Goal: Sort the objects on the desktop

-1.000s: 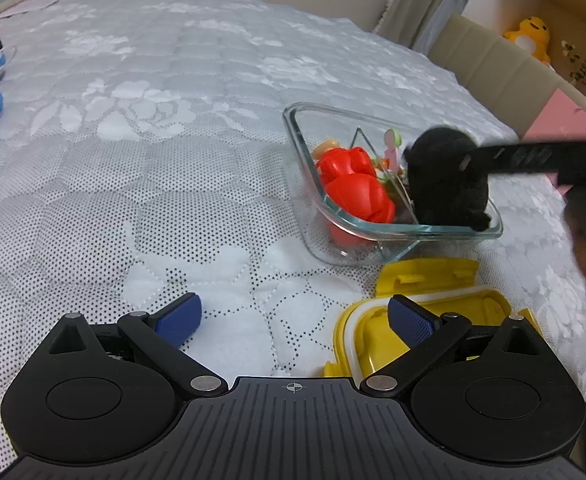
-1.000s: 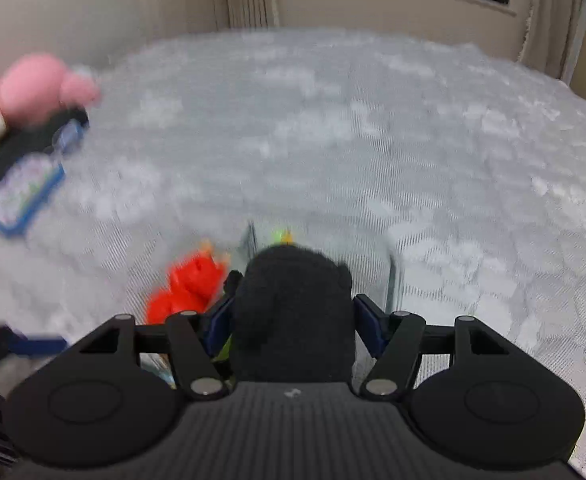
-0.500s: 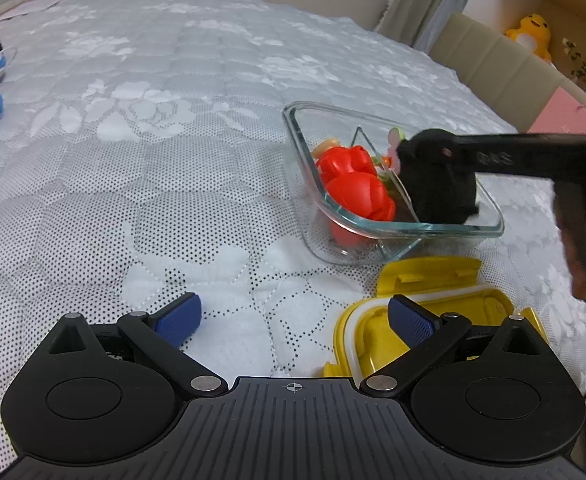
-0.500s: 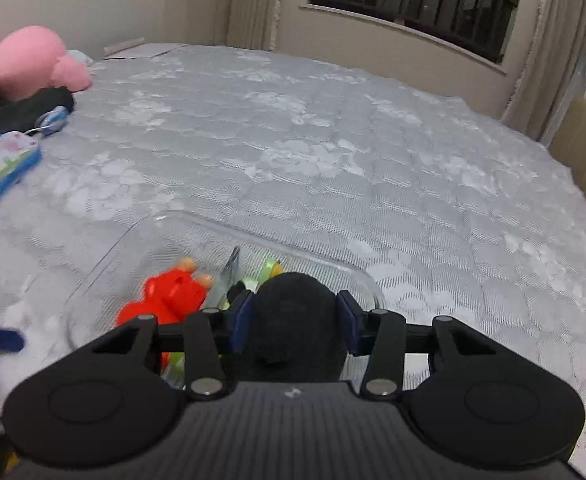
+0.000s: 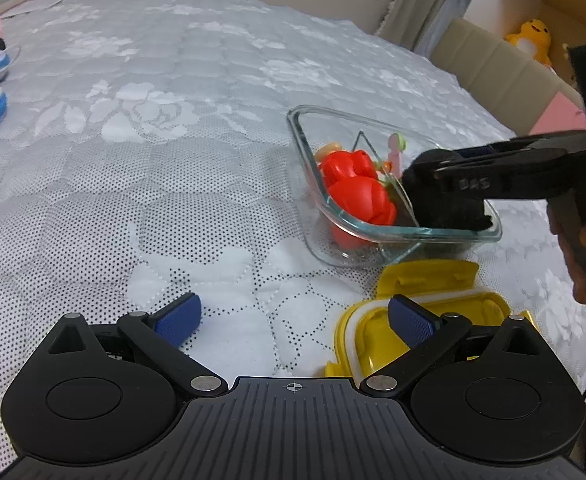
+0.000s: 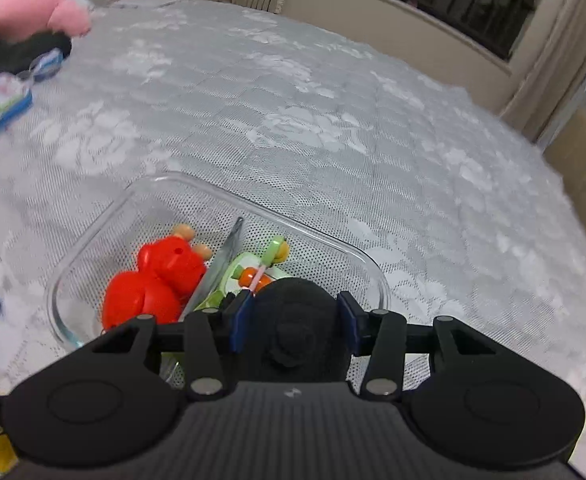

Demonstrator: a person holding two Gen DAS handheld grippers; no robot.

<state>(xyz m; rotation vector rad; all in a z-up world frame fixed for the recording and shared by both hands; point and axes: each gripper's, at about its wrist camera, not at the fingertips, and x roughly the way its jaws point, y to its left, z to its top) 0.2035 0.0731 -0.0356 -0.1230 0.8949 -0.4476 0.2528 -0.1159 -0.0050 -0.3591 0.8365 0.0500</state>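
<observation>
Toys go into the glass box (image 6: 373, 276), and this is the dropping-off step. The right gripper (image 6: 295, 320) has its 2 blue fingers (image 6: 240, 320) closed on a black fuzzy toy (image 6: 293, 312), which sits squeezed between them. In the left view the toy (image 5: 449, 210) is low inside the right half of the box, past a thin glass wall in the middle. A red toy (image 6: 157, 280) lies in the other half, to the left of the fingers, and a small green and orange toy (image 6: 253, 272) lies just ahead of them.

The left gripper (image 5: 293, 316) has its fingers spread wide and holds nothing. A yellow lid (image 5: 425, 304) lies under its right finger.

Next, I think the right fingers should open and let the black toy rest in the box, then lift straight up so they do not bump the glass rim.
</observation>
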